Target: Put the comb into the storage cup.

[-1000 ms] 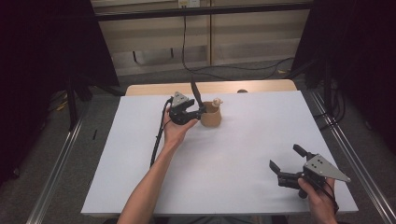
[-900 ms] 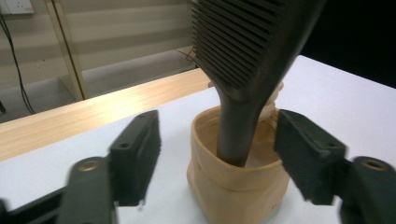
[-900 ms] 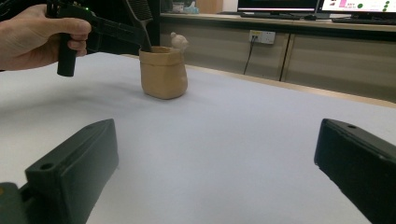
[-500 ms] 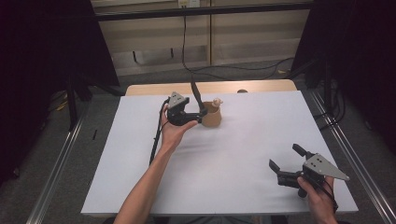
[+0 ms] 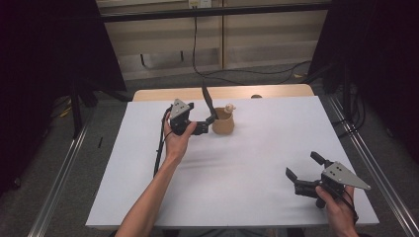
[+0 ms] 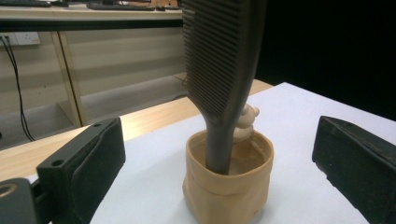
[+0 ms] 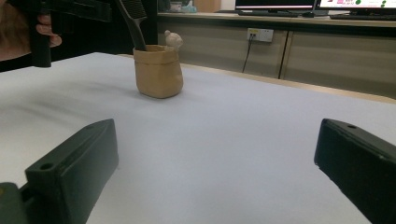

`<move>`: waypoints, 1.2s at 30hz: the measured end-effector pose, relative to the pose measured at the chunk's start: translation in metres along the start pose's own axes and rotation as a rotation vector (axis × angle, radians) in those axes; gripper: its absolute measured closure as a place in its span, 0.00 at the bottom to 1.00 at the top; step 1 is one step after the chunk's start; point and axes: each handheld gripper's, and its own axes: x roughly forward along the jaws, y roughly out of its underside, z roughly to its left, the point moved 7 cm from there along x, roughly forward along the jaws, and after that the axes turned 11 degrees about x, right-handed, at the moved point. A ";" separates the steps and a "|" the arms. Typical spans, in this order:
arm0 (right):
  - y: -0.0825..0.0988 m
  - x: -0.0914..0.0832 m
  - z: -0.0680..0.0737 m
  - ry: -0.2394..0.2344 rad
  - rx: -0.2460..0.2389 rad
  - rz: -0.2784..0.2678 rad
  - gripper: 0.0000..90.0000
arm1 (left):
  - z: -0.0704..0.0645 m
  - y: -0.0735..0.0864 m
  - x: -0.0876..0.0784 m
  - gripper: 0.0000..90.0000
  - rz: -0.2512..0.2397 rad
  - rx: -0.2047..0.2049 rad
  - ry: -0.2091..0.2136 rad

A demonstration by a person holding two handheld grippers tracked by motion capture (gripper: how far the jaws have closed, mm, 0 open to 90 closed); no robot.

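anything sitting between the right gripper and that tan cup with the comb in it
Nothing visible does. Between the open right gripper and the tan cup lies only bare white table. The dark comb stands in the cup, and the left gripper, open, is on the cup's far side.

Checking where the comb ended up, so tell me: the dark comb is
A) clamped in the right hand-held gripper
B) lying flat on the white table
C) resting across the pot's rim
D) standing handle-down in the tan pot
D: the comb stands upright with its handle inside the tan pot, teeth end up, clear of both jaws.
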 end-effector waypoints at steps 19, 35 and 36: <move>-0.001 0.001 0.004 0.006 -0.012 -0.002 0.00 | -0.004 0.000 -0.043 0.03 -0.051 0.013 -0.040; -0.002 0.000 0.004 0.018 -0.021 -0.005 0.00 | -0.007 0.000 -0.079 0.02 -0.089 0.025 -0.072; -0.002 -0.001 0.005 0.018 -0.022 -0.007 0.00 | -0.008 0.000 -0.081 0.02 -0.097 0.018 -0.070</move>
